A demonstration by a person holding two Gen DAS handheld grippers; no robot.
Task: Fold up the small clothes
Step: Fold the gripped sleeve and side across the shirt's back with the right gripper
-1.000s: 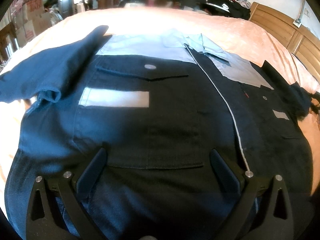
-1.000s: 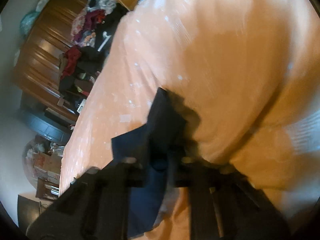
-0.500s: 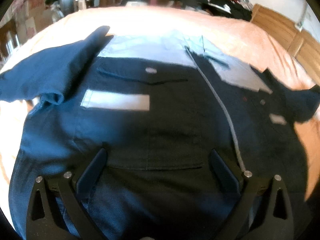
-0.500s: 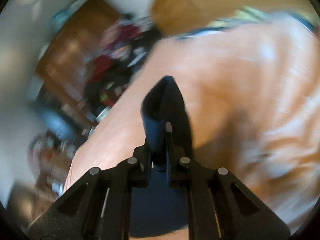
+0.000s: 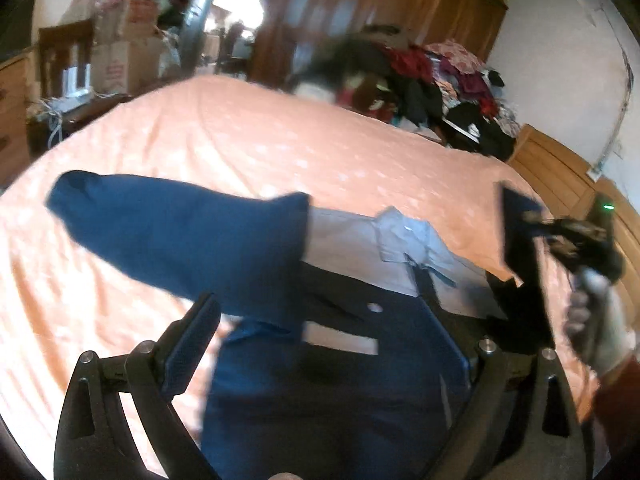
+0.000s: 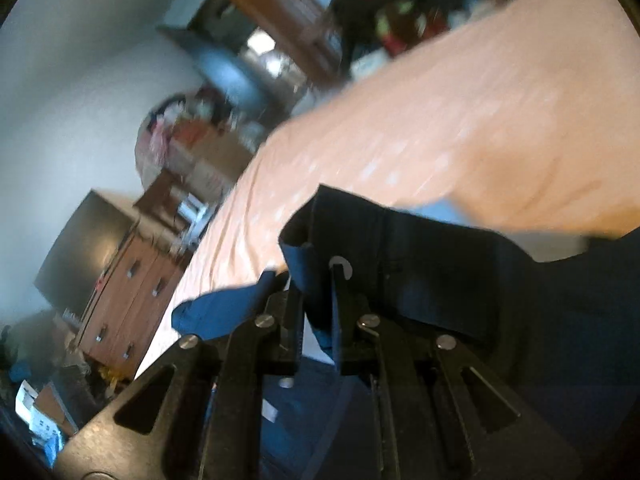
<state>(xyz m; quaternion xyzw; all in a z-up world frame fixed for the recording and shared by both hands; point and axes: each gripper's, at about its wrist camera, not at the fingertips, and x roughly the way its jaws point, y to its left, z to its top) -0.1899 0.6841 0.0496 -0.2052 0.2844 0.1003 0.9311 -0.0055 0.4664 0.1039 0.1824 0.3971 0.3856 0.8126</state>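
Lifted: sleeve (image 6: 320, 240) in right gripper (image 6: 316, 300) (left view: hand (image 5: 596, 320)).

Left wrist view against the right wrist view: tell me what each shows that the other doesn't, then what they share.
Only the left wrist view shows the shirt's pale collar, its chest pocket button, the open left gripper and the gloved hand holding the right gripper's handle. Only the right wrist view shows the right gripper shut on the sleeve, close up, and a wooden dresser. Both show the navy shirt on the orange bedspread.
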